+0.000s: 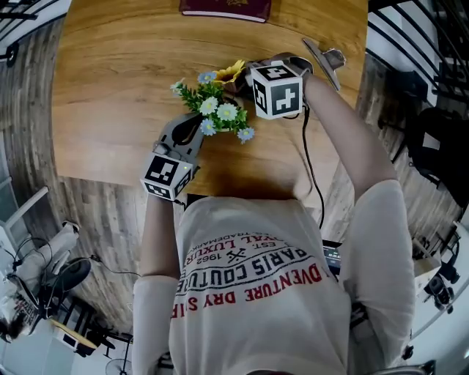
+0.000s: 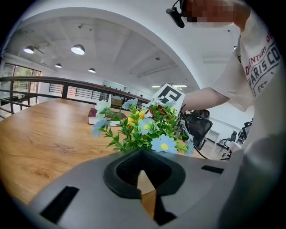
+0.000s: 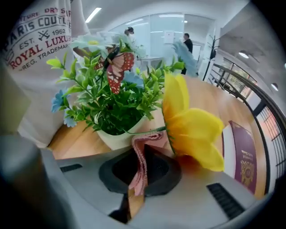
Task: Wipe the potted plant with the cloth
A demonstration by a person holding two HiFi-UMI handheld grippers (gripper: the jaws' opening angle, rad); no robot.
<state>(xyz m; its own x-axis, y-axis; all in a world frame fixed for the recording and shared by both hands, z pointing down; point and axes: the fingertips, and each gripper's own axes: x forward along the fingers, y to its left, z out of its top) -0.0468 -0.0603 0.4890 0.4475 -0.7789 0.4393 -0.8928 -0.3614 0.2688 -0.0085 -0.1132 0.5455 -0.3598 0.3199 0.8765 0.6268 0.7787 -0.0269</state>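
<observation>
At the middle of the bench (image 1: 110,88) stands one potted plant (image 1: 220,106). At its right, your right gripper (image 3: 137,176) has its fingers clenched on one folded pink cloth (image 3: 142,161), close by the pot. Your left gripper (image 2: 146,192), just beside the plant's near left, has its fingers closed on nothing. One maroon book (image 1: 226,9) lies beyond the plant.

Your shirt (image 1: 249,293) print: "PARIS COUTU…", "ROYAL LUXU…", "EST. 1962", "TRADEMARK", "…DVENTURE DRY". Book (image 3: 243,154) cover emblem: unreadable.

Open office: swivel chair (image 2: 199,127), ceiling lamps (image 2: 78,48).
</observation>
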